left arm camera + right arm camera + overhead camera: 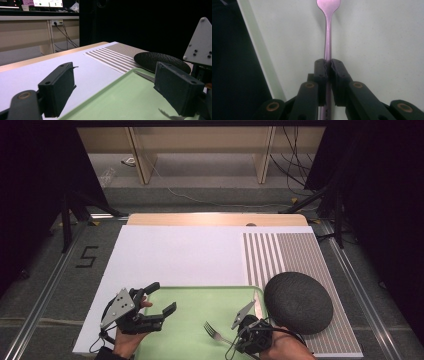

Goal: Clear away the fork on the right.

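Green plastic formed the tray at the near edge of our white-covered worktop, with a dark round woven mat just beside its right rim on a striped cloth. Our right hand-held gripper was clamped on the handle of a metal fork, tines over the tray. Our left hand-held gripper hovered over the tray's left edge, jaws wide apart around nothing.

Hand-held gripper clamped on fork
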Motion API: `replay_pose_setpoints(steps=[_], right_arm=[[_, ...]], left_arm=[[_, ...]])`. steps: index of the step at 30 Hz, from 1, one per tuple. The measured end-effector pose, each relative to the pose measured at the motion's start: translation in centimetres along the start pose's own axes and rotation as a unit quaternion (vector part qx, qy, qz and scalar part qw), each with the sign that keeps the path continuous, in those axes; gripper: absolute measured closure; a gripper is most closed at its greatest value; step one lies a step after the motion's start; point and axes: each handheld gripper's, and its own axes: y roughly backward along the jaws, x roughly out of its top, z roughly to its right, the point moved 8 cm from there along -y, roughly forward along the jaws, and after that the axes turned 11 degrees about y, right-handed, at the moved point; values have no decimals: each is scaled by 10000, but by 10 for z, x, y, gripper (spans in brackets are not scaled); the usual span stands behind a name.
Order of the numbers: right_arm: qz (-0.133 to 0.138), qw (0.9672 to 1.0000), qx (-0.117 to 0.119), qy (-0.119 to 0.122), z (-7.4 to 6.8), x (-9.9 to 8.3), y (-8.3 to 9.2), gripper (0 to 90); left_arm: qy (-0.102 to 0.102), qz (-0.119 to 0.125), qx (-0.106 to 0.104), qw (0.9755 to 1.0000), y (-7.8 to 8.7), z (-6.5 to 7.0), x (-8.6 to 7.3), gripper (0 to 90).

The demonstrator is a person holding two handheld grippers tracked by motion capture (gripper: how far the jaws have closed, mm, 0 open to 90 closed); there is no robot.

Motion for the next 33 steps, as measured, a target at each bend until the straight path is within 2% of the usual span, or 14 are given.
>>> replay_pose_setpoints(steps=[14, 16, 17, 20, 22, 24, 27, 30, 33], right_arm=[[-191, 9998, -77, 57, 0, 0, -8, 831], [-210, 9998, -58, 29, 0, 0, -8, 819], [-196, 9998, -76, 47, 1, 0, -8, 775], [-8, 10000, -18, 14, 0, 4, -4, 656], [177, 9998, -130, 27, 0, 8, 0, 529], [431, 9988, -224, 61, 1, 14, 2, 469], [647, 9975, -279, 68, -1, 19, 4, 433], [837, 9957, -374, 112, -2, 24, 3, 434], [892, 9951, -367, 238, -6, 26, 2, 527]], left_arm=[[-1, 1, 9, 10000, 0, 0, 0, 162], [-3, -2, 11, 10000, 0, 0, 0, 161], [-3, 1, 11, 10000, 0, 0, 0, 161], [-1, 5, 11, 10000, 0, 0, 0, 161], [-2, 1, 14, 10000, 0, 0, 0, 161], [4, 13, 18, 10000, 0, 0, 0, 161], [7, 13, 25, 10000, 0, 0, 0, 160], [1, 11, 20, 10000, 0, 0, 0, 160], [3, 17, 21, 10000, 0, 0, 0, 160]])
